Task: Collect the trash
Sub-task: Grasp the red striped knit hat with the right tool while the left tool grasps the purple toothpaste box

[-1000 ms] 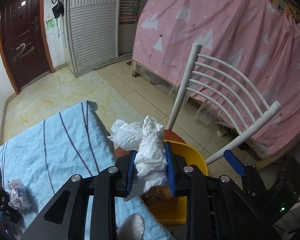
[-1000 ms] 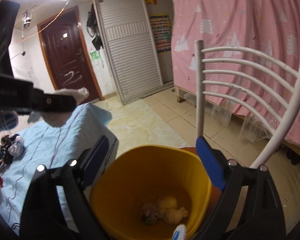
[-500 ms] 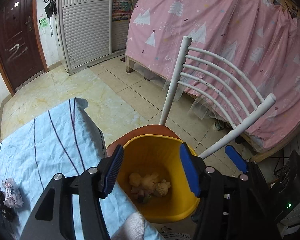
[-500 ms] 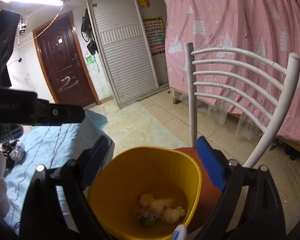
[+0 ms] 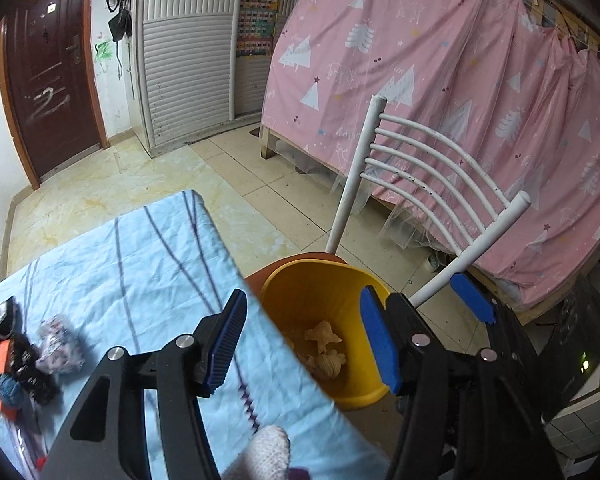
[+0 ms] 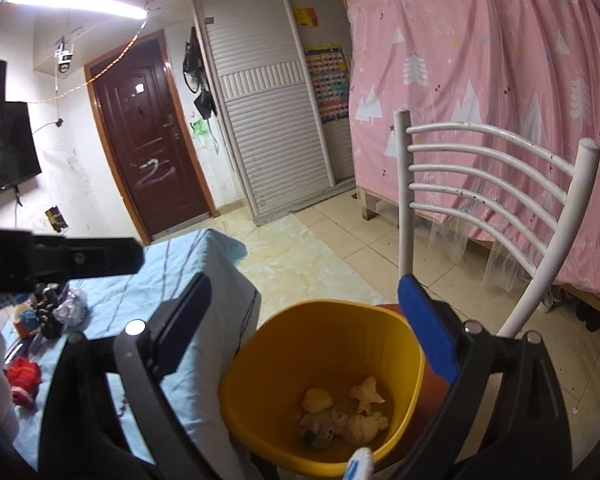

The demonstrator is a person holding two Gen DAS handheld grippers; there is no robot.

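Hovering left gripper [image 5: 302, 344] over yellow bin [image 5: 300, 280], jaws wide, empty; crumpled wrapper [image 5: 60, 346] left on tabletop [image 5: 140, 256], nearer than right gripper [image 6: 320, 328], jaws just widened, empty.

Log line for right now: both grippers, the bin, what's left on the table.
left gripper: open, empty | right gripper: open, just widened, empty | yellow bin: crumpled trash inside | table: crumpled wrapper remains
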